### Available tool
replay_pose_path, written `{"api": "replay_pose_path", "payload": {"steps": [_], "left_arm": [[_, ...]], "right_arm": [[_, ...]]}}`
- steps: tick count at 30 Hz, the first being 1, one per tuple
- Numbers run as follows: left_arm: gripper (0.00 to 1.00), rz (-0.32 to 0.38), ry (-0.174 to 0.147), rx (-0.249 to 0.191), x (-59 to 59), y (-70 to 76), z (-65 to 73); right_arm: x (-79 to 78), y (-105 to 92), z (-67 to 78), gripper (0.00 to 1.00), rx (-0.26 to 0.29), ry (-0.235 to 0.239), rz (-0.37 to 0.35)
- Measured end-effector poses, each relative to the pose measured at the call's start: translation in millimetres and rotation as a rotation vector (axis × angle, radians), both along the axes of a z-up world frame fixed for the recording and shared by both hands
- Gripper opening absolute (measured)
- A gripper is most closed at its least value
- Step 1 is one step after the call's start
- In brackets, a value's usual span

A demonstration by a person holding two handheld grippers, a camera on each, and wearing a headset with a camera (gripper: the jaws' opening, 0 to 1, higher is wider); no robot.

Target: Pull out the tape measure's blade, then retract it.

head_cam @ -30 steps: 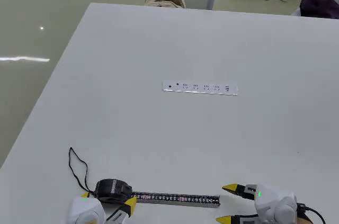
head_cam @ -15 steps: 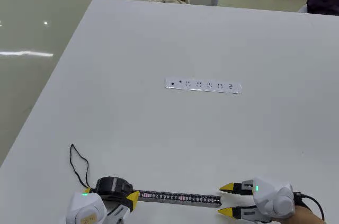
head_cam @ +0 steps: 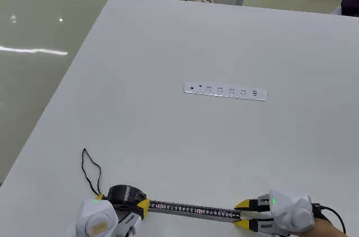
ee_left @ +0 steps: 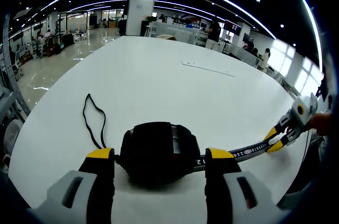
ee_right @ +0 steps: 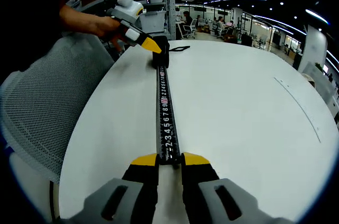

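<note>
Pulling level and straight along the blade (ee_right: 165, 113), with no twist, should stop the tip slipping; for the retract, easing it back seems wiser than letting go. Black tape measure (head_cam: 124, 195) with thin wrist loop (head_cam: 90, 167) sits at near left of white table (head_cam: 196, 41), numbered blade lying flat and partly out. Case clamped by left gripper (ee_left: 160, 154). Blade tip pinched by right gripper (ee_right: 169, 159), jaws narrow. Far off: power strip (head_cam: 224, 91).

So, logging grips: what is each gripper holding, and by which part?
The left gripper clamps the tape measure case by its sides; the right gripper pinches the blade by its tip.
</note>
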State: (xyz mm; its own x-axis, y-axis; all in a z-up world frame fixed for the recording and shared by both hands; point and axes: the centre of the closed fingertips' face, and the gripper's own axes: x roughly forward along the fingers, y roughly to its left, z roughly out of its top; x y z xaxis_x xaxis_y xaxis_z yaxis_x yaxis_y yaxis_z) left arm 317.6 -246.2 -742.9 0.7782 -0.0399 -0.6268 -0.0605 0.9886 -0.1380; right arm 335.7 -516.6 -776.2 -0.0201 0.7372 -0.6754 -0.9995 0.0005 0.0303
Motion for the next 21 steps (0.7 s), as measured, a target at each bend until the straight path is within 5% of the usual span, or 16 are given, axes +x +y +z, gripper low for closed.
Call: {"api": "replay_pose_path", "payload": {"steps": [21], "left_arm": [[0.64,0.053,-0.006,0.004,4.9,-0.6,-5.7]], "right_arm": [[0.8,-1.6,-2.0,0.13,-0.002,-0.012,0.001]]}}
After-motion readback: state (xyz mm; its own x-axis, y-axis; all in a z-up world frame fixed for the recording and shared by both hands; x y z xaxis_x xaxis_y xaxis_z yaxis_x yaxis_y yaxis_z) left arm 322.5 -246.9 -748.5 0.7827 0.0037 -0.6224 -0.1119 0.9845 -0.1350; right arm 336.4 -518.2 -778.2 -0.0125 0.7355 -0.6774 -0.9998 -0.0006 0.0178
